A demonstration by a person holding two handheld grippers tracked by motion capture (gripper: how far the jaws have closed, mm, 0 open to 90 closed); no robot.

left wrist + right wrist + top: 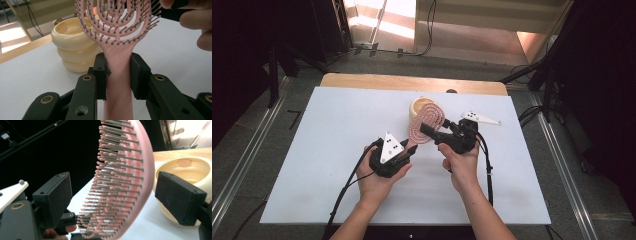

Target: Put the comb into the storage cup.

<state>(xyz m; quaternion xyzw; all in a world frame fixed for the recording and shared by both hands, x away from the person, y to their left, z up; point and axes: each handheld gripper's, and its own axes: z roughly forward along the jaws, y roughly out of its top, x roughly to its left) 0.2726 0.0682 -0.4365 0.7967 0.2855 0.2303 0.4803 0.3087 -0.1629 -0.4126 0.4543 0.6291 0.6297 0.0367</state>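
Observation:
A pink vented hairbrush is held up above the white tabletop, its bristled head beside a cream ribbed cup. My left gripper is shut on the brush's handle, with both black pads pressed against its sides. My right gripper reaches in from the right at the brush head. Its pads stand on either side of the head, with a gap on each side. The bristles face the left pad in the right gripper view. The cup stands just behind the brush.
The white board lies on a wooden table whose far edge shows behind the cup. Black cables trail from both grippers toward the near edge. Dark stands and floor rails surround the table. The other hand's fingers are at the top right of the left gripper view.

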